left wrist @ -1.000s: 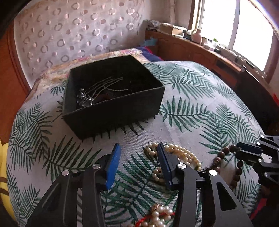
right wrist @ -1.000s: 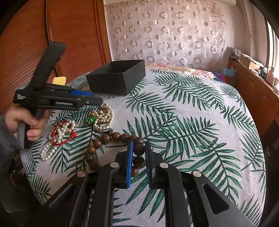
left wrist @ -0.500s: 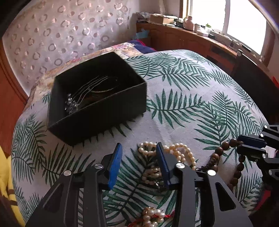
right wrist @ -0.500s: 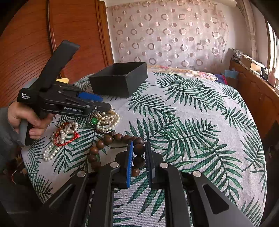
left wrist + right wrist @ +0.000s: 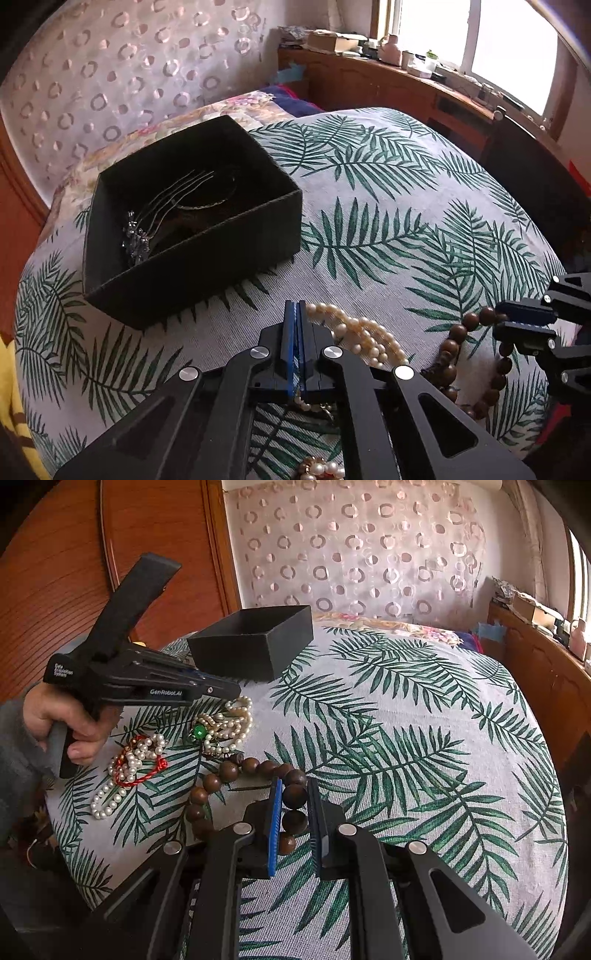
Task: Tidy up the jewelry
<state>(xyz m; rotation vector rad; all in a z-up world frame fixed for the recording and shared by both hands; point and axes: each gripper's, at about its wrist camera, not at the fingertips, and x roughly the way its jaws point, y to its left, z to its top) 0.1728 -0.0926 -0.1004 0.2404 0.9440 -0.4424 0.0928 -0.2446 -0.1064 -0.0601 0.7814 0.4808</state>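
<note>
The left tongs (image 5: 295,314) have snapped shut, pearl necklace (image 5: 354,328) just beside them.

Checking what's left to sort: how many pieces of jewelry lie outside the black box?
3: red-corded pearls by the hand, green-beaded pearls beside them, wooden beads in the right gripper. Tangled strands may hide more.

Bright window (image 5: 476,48), wooden sideboard (image 5: 388,88), patterned curtain (image 5: 354,550).

Black box (image 5: 192,258), green palm-leaf print cloth (image 5: 369,229), brown beads (image 5: 295,794), cream pearls (image 5: 362,328)
</note>
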